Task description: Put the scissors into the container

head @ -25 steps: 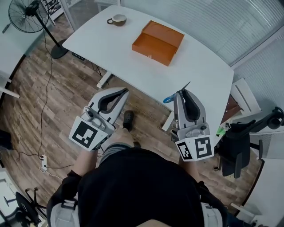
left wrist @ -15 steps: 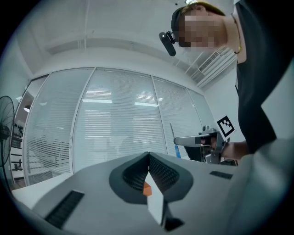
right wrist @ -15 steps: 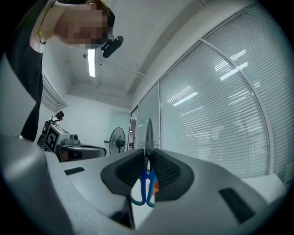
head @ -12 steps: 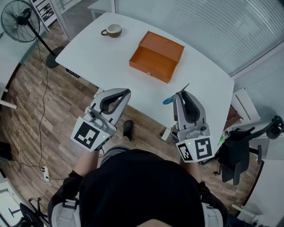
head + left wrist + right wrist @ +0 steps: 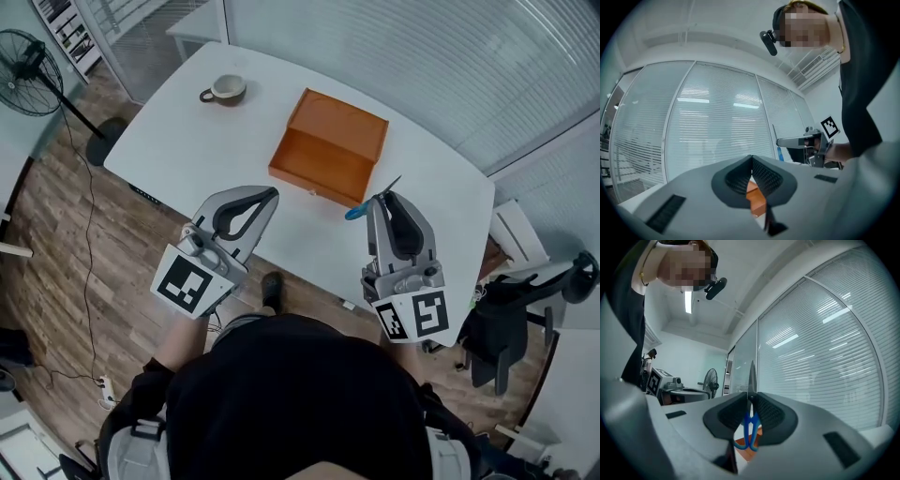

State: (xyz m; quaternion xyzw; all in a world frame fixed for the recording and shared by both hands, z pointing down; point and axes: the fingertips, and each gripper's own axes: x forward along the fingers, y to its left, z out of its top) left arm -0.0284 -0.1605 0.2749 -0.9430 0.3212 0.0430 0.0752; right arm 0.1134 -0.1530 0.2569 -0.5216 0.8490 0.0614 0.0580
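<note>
The scissors [image 5: 370,199] are held off the table [image 5: 187,141], clamped near their pivot between the pads of the right gripper [image 5: 382,195]. The blades are pointed up past the jaw tips and the blue handles hang below. The orange container [image 5: 317,161] lies open on the white table just ahead, its near right corner close to the scissors in the head view. The step in hand is judged to be the carry, with the scissors not yet over the container. For the next move, the right gripper would need to be brought forward over the open tray, then lowered and opened. The left gripper [image 5: 267,194] is seen with its jaws closed on nothing. Both grippers are held out roughly level before the person's body, over the table's near edge.
</note>
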